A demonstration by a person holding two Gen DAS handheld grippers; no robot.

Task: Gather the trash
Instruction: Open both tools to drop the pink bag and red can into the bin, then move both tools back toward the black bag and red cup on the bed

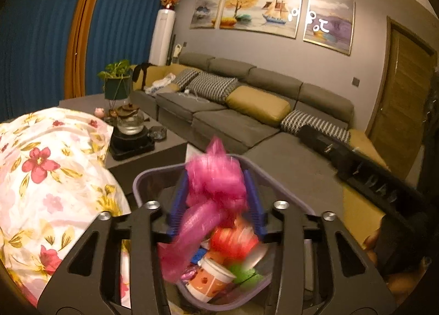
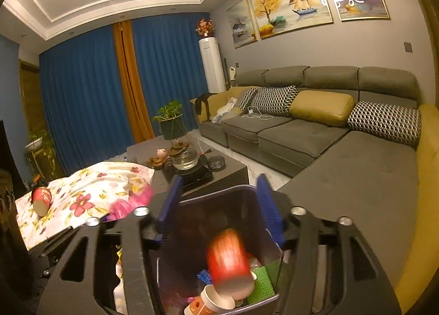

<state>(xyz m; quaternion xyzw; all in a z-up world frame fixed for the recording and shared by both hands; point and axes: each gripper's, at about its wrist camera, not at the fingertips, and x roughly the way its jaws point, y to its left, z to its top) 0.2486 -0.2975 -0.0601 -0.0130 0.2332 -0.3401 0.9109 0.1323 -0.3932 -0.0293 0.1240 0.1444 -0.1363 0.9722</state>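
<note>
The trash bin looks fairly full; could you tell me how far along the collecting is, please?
Done: paper cups and green mesh lie in the purple bin. In hand: a pink plastic bag between the left gripper's open jaws; a blurred red cup below the open right gripper. Left: a red cup on the floral cloth.

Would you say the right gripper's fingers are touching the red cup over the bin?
Apart. In the right wrist view the blurred red cup sits below the right gripper, over the bin, clear of both blue fingers.
</note>
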